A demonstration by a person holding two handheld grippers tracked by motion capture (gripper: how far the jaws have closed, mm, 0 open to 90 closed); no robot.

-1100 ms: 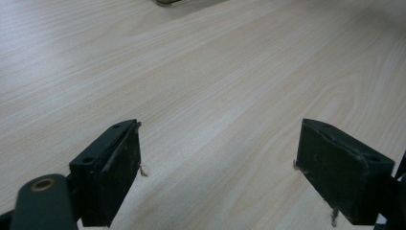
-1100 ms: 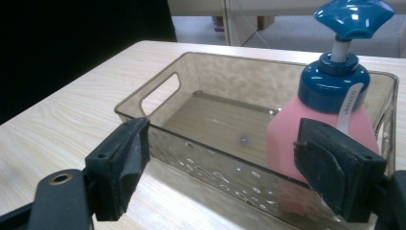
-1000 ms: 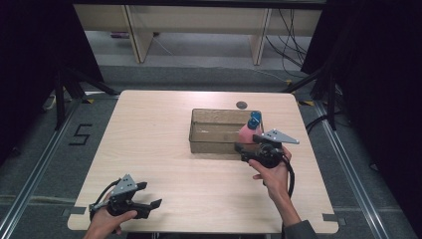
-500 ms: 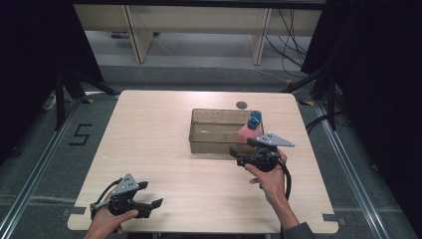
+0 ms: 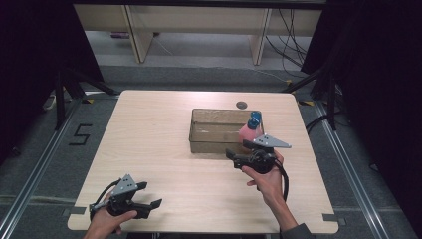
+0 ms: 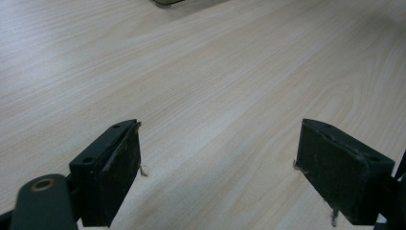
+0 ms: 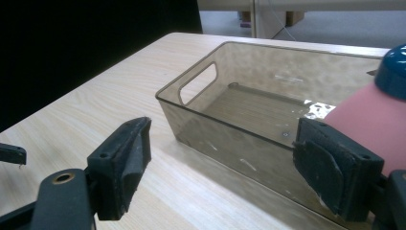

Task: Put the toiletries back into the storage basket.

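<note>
— Jaws first: how do yours stand?

— Your right gripper has its jaws wide apart with nothing clamped; your left gripper is spread wide too, over bare counter.

— Where is the bottle?

— One pink bottle with a blue cap stands in the right end of the one clear bin, just beyond your right gripper. From above you see the whole bin and a dark round spot behind it. Your right gripper view adds the bin's handle slot and the bottle rising just behind one pad.
</note>
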